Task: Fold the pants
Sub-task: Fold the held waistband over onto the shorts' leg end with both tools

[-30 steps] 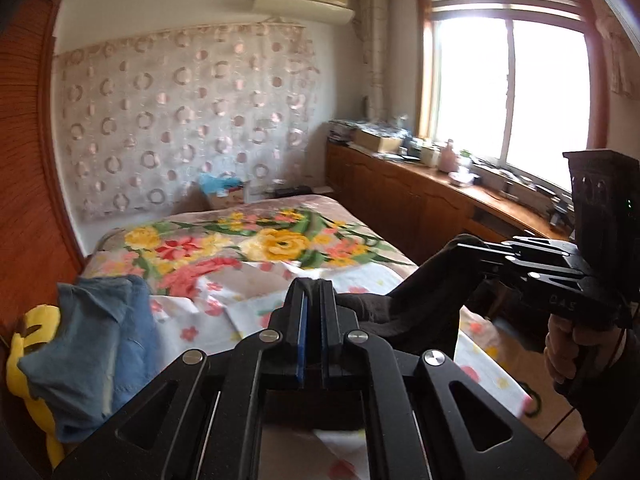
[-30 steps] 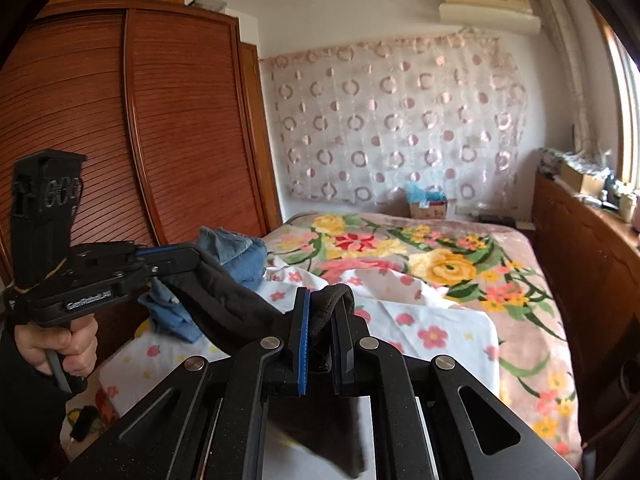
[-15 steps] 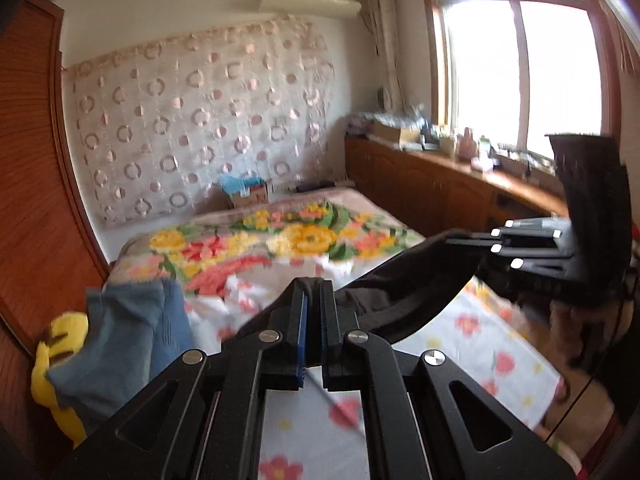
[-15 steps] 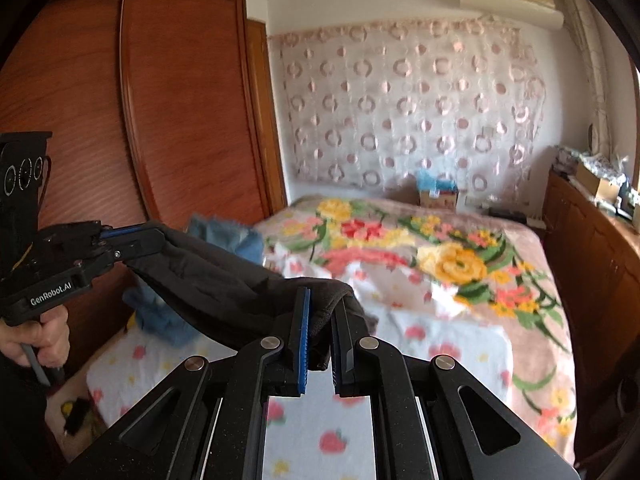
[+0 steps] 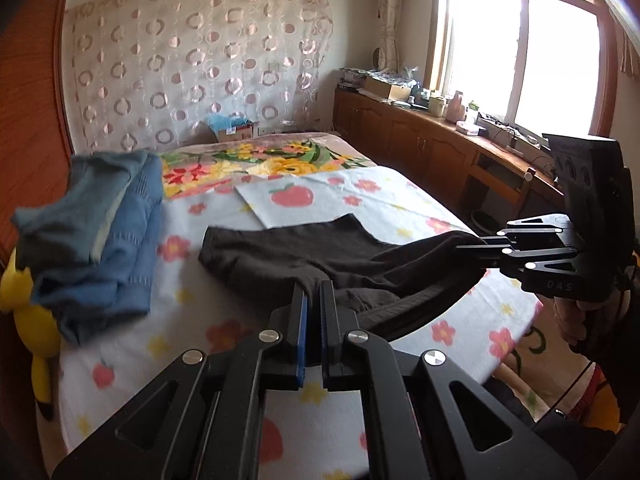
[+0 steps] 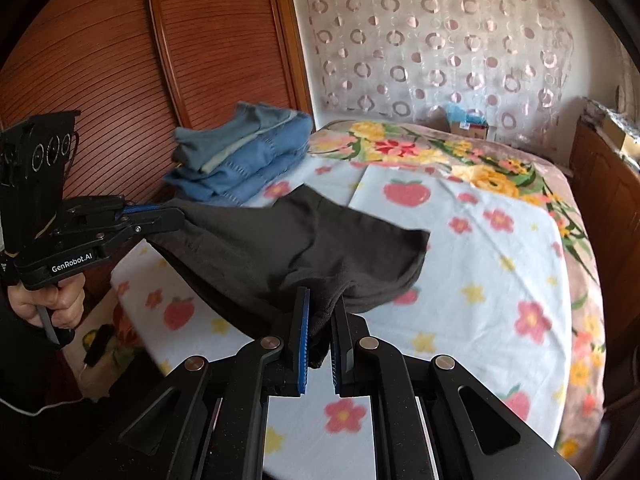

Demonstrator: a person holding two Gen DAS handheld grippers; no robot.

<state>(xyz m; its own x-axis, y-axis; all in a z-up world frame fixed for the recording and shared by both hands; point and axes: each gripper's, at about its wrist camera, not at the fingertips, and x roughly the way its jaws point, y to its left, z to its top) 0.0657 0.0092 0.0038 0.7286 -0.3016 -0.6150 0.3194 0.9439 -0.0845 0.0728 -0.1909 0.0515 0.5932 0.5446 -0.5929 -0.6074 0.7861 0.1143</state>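
Dark pants (image 5: 320,252) hung stretched between both grippers, far end draped on bed (image 5: 400,200) ahead of jaws. Left gripper (image 5: 314,300) and right gripper (image 6: 320,316) each clenched on near edge, likely to lay cloth flat for folding.

Both grippers were matte black linkage frames with round silver screw heads at the pivots and blue pads lining the inner finger faces. The left gripper (image 6: 160,216) carried white "GenRobot.AI" lettering on its body and a boxy black housing on top; the right gripper (image 5: 464,245) showed faint "DAS" lettering. The person wore dark sleeves, and a thin pale cable trailed below the left hand (image 6: 48,304).
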